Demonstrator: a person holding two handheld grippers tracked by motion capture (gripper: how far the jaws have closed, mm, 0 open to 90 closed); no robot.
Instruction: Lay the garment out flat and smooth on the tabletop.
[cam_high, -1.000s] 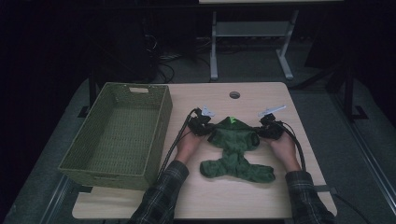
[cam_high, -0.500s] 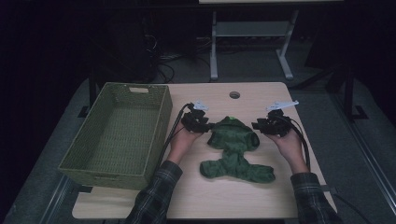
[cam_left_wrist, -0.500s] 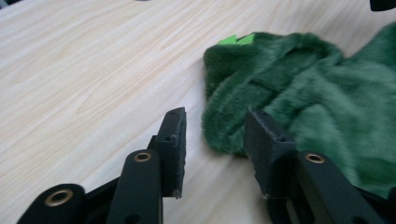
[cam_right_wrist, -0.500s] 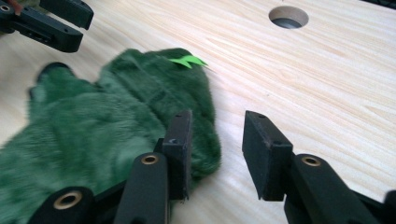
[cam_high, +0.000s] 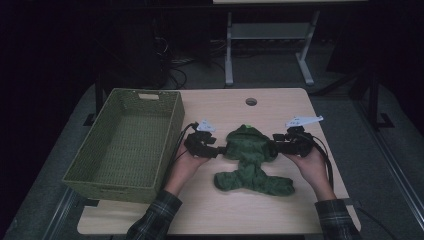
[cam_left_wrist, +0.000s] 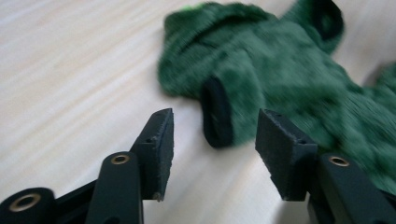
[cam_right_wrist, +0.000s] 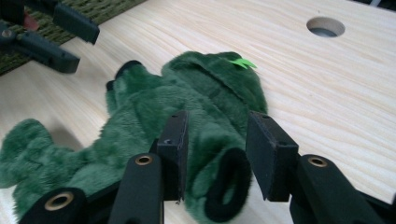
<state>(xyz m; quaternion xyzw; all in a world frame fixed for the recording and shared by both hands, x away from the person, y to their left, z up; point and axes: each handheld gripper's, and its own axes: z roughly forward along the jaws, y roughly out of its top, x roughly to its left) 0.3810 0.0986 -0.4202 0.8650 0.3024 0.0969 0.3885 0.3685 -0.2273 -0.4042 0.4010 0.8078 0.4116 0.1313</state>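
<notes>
- One green plush garment (cam_high: 251, 159) lies flat on the wooden surface (cam_high: 280, 107), right of the basket and between the two hands; its hood end points away from the person and its leg end toward them.
- It has two sleeves with dark cuffs, one on each side, and one small bright green tag (cam_right_wrist: 243, 62) at the hood.
- One woven green basket (cam_high: 170, 117) stands at the left of the surface, just beside the left hand.
- One round hole (cam_high: 251, 101) sits in the surface beyond the garment.
- Two grippers are in play. The left gripper (cam_left_wrist: 212, 142) is at the garment's left sleeve; its jaws have just been opening and stand apart, with the dark cuff (cam_left_wrist: 217, 112) just beyond their tips and not pressed by either pad.
- The right gripper (cam_right_wrist: 215, 149) is at the other sleeve; its jaws have also just been opening, and that sleeve with its dark cuff (cam_right_wrist: 229, 189) lies between them. The left pad is against the plush and a gap shows at the right pad, so no clamp.
- In the high view the left gripper (cam_high: 216, 149) and the right gripper (cam_high: 276, 146) point inward at each other across the garment.
</notes>
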